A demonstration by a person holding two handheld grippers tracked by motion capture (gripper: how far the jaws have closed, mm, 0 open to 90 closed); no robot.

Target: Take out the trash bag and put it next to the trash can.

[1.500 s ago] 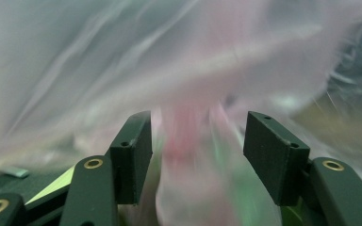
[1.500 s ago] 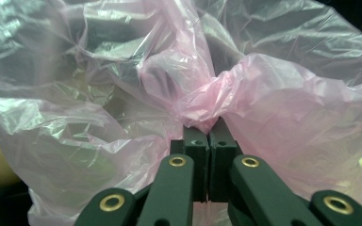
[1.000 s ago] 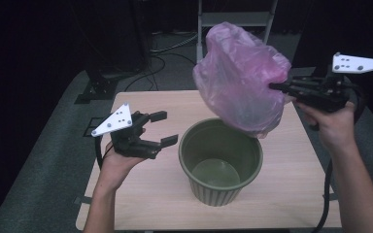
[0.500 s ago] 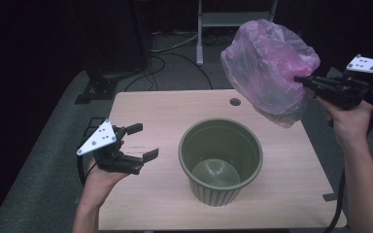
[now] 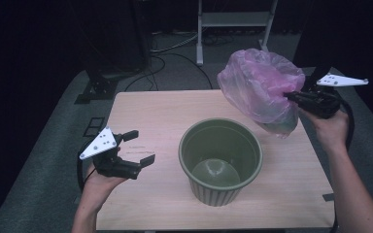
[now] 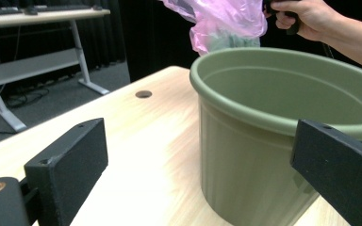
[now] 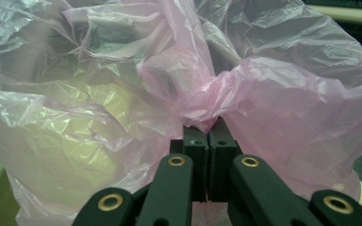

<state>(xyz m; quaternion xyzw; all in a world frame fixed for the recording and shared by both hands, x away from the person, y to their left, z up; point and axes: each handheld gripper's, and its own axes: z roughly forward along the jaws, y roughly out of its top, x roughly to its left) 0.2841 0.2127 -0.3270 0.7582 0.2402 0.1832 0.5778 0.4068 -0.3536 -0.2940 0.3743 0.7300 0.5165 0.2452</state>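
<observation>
Pink, thin, crinkled plastic bag (image 5: 260, 90) is hanging in the air from my right gripper (image 5: 291, 97), whose jaws are clenched on a gathered pinch of the film; in the right gripper view that pinch (image 7: 206, 123) is bunching up just above the closed tips; the bag is billowing open beside and above the far right rim of the round, ribbed, olive-green plastic pot (image 5: 220, 162), not yet over its mouth. That pot is standing upright near the middle of the pale wooden worktop (image 5: 155, 116), and I am seeing nothing inside it. My left gripper (image 5: 138, 149) is hovering low at the pot's left, apart from it; its jaws have just been opening and are now standing released and wide with nothing between them; in the left gripper view the pot's wall (image 6: 245, 155) is lying ahead between the two black jaws. Judging from this, the bag is lifted and in hand; I am judging the lining still undone, since the bag is neither lowered into the pot nor folded over its rim.
</observation>
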